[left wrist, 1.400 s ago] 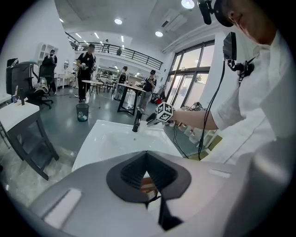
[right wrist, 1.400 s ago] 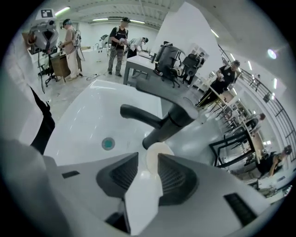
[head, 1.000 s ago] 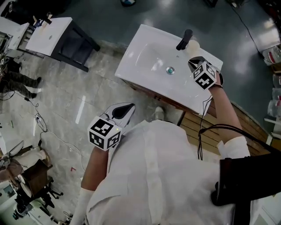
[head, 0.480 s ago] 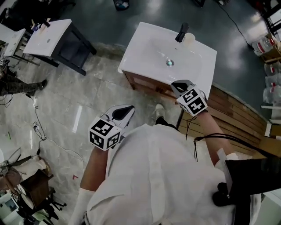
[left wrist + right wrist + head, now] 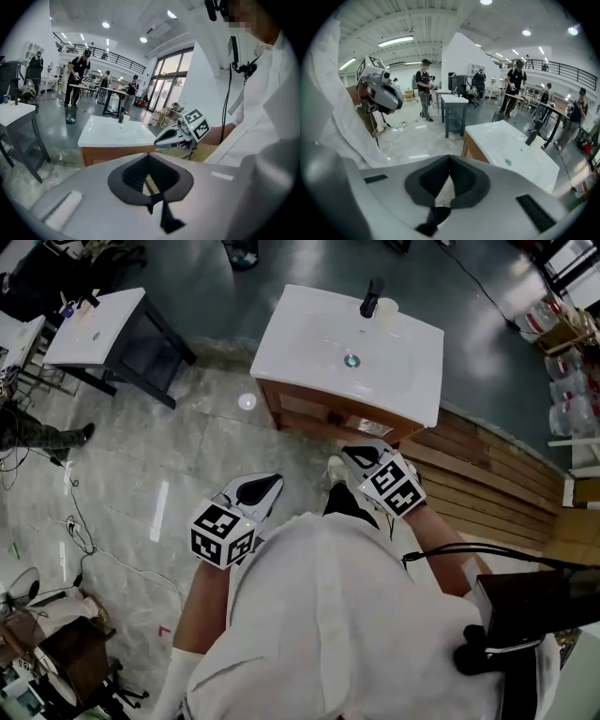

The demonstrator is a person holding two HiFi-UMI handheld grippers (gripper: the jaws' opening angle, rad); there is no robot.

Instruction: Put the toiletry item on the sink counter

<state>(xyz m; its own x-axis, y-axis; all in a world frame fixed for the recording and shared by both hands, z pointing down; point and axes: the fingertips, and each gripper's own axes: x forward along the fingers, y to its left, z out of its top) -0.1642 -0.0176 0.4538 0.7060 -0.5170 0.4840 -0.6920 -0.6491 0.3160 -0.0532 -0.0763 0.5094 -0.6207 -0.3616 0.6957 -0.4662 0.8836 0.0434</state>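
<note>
The toiletry item [image 5: 386, 306], a small cream round thing, rests on the white sink counter [image 5: 422, 381] right beside the black faucet [image 5: 372, 297]. It also shows as a pale shape by the faucet in the right gripper view [image 5: 538, 139]. My right gripper [image 5: 347, 452] hangs close to my body, well short of the sink's wooden front, shut with nothing between its jaws [image 5: 449, 158]. My left gripper [image 5: 275, 479] is held at my left side over the floor, its jaws met at the tip and empty [image 5: 149, 155].
A dark-legged table with a white top [image 5: 94, 324] stands at the far left. Wooden boards [image 5: 487, 493] lie on the floor to the sink's right. Cables [image 5: 80, 512] trail across the tiled floor at left. Several people stand in the hall behind the sink.
My right gripper has drawn back from the faucet corner of the sink to my body, leaving the cream item by the faucet. The left gripper has barely moved.
</note>
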